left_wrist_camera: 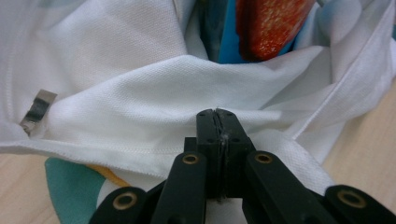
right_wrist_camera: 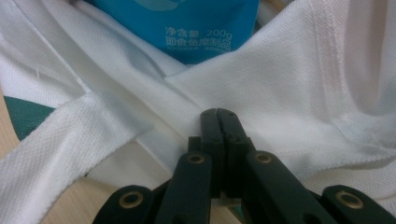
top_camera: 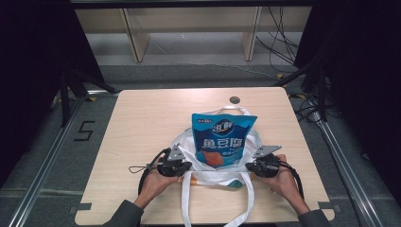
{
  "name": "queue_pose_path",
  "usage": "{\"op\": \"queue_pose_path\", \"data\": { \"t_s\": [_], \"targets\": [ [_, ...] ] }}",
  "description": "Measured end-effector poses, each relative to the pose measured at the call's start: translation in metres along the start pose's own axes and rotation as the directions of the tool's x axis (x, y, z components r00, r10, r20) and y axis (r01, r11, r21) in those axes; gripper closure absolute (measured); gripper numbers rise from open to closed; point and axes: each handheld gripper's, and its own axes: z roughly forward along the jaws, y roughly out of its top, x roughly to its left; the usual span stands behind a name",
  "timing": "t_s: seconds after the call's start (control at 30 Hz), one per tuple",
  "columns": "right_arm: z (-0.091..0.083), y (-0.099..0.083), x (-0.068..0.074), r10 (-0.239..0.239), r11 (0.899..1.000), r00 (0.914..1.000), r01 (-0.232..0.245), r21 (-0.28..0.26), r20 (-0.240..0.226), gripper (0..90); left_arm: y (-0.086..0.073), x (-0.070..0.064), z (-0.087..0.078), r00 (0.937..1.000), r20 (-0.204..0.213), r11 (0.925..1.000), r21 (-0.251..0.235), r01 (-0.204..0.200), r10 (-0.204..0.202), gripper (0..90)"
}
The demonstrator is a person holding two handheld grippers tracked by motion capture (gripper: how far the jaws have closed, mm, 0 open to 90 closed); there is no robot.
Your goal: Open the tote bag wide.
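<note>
A white cloth tote bag lies on the wooden table, and a blue snack pouch stands up out of its mouth. My left gripper is at the bag's left side and my right gripper at its right side. In the left gripper view the jaws are shut on a fold of the white cloth, with the pouch just beyond. In the right gripper view the jaws are shut on the cloth below the pouch.
Two long white handle straps trail toward the near table edge; one strap crosses the right gripper view. A small metal tab sits on the cloth. A round grommet marks the table's far side. Shelving and cables stand behind.
</note>
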Motion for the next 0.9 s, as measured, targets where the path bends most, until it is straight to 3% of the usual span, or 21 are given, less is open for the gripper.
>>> {"op": "queue_pose_path", "data": {
  "t_s": [0.07,0.1,0.13,0.27,0.3,0.4,0.5,0.67,0.7,0.73,0.83,0.87,0.9],
  "targets": [
    [0.003,0.0,0.0,0.012,1.0,0.9999,-0.012,-0.025,0.004,90.0,0.001,0.002,0.002,0.9998,-0.014,0.9999,0.001,-0.013,0.013,88.1],
    [0.002,0.001,-0.002,0.013,1.0,0.9999,-0.013,-0.008,0.001,90.0,0.003,0.004,0.003,0.9995,-0.018,0.9996,0.003,-0.027,0.027,88.1],
    [0.008,0.004,-0.004,0.02,0.999,0.9995,-0.019,-0.042,0.025,90.0,0.004,0.005,0.005,0.9997,-0.023,0.9999,0.003,-0.012,0.012,88.2],
    [0.011,0.01,-0.009,0.015,1.0,0.9991,-0.014,-0.026,0.039,90.0,0.007,0.014,0.01,0.999,-0.045,1.0,-0.004,-0.004,0.004,88.3],
    [0.015,0.012,-0.011,0.023,0.999,0.9985,-0.02,-0.045,0.049,90.0,0.008,0.015,0.01,0.9988,-0.049,1.0,-0.004,0.003,-0.003,88.3],
    [0.019,0.016,-0.018,0.037,0.998,0.9983,-0.035,-0.049,0.045,90.0,0.011,0.022,0.015,0.9982,-0.058,0.9998,-0.014,0.015,-0.016,88.3],
    [0.024,0.021,-0.027,0.055,0.997,0.9975,-0.052,-0.061,0.044,90.0,0.015,0.028,0.018,0.9977,-0.068,1.0,-0.006,0.001,-0.001,88.4],
    [0.033,0.03,-0.036,0.095,0.994,0.9935,-0.091,-0.068,0.062,90.0,0.019,0.036,0.025,0.9957,-0.085,0.9992,-0.021,0.034,-0.035,88.4],
    [0.034,0.031,-0.038,0.084,0.994,0.994,-0.079,-0.069,0.07,90.0,0.02,0.038,0.025,0.9961,-0.087,0.9997,-0.018,0.017,-0.019,88.4],
    [0.035,0.033,-0.039,0.101,0.993,0.9924,-0.097,-0.065,0.069,90.0,0.02,0.04,0.027,0.996,-0.084,0.9994,-0.021,0.028,-0.029,88.4],
    [0.036,0.035,-0.045,0.083,0.995,0.9937,-0.079,-0.059,0.075,90.0,0.021,0.044,0.029,0.996,-0.08,0.9987,-0.035,0.037,-0.04,88.4],
    [0.039,0.034,-0.044,0.097,0.991,0.9926,-0.09,-0.094,0.074,90.0,0.021,0.044,0.029,0.9961,-0.078,0.9988,-0.033,0.038,-0.04,88.5],
    [0.037,0.035,-0.044,0.094,0.993,0.9931,-0.089,-0.074,0.07,90.0,0.021,0.044,0.029,0.9959,-0.079,0.9985,-0.034,0.042,-0.044,88.4]
  ]
}}
